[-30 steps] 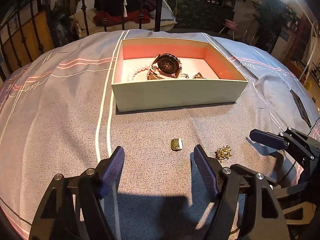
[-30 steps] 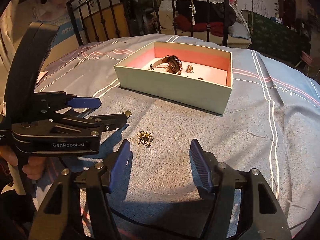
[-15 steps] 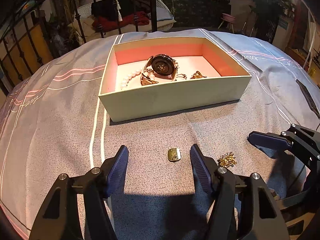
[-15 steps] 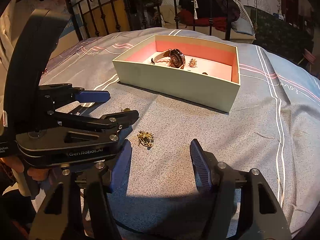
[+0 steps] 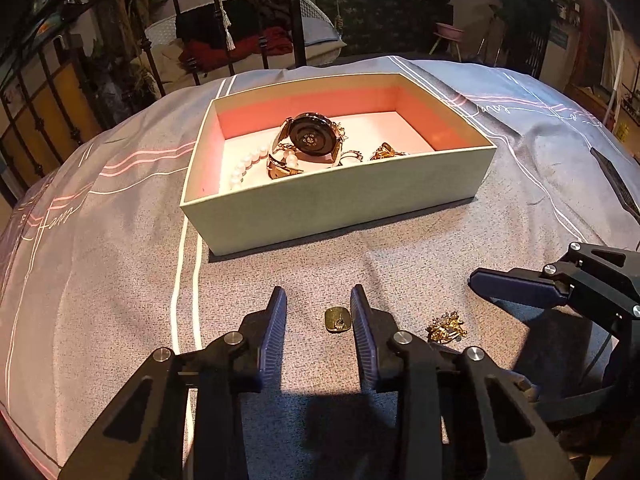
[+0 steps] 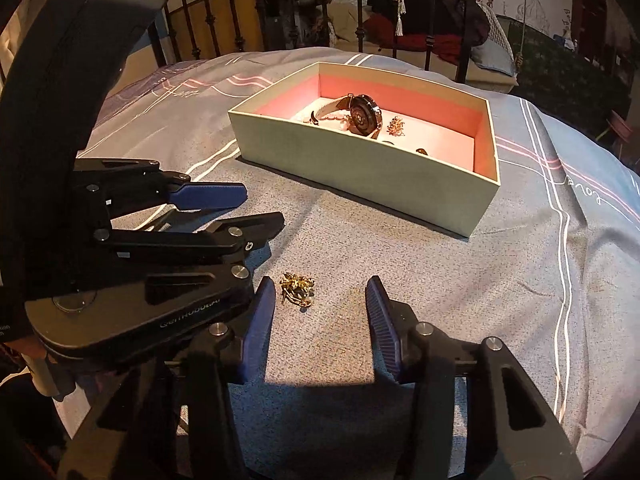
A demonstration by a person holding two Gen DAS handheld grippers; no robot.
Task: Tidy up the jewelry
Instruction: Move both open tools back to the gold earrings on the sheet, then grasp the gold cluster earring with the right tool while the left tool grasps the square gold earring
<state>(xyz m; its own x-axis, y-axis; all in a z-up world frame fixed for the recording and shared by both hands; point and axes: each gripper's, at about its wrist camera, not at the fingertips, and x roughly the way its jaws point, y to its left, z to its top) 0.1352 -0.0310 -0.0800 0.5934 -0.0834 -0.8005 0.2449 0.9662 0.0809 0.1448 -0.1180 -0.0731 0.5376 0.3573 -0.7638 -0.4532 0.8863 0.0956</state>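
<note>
While both tools sit low over the bedspread [image 5: 100, 280], two pieces lie loose on the fabric in front of the box [image 5: 332, 204]. Small gold charm [image 5: 338, 319]: flat, roughly rectangular with rounded corners, a tiny stud at its centre, lying between the left gripper [image 5: 319, 320] fingers and right up against the inner face of the right-hand pad; cannot tell if it actually touches. Gold cluster brooch [image 6: 297, 290]: spiky, tangled, leaf or insect shape, with a pin or chain trailing toward the camera. In the right wrist view it lies between the right gripper [image 6: 320, 310] pads, close to the left-hand pad, not touching.

Box is pale green outside, pink walls and white floor inside, open-topped, sitting on the grey striped cover well beyond both loose pieces. Inside: rose-gold watch [image 5: 310, 138] propped on edge with its dark round back showing, pearl strand [image 5: 246, 166] curving along the left side, another gold ornament [image 6: 396, 125] to the right of the watch, and a couple of small dark bits near the front wall, too small to identify.

Left gripper: jaws partly closed, a narrow gap, gripping nothing. Right gripper: jaws wider apart, also gripping nothing. Left tool's body overlaps the right view's left half.
</note>
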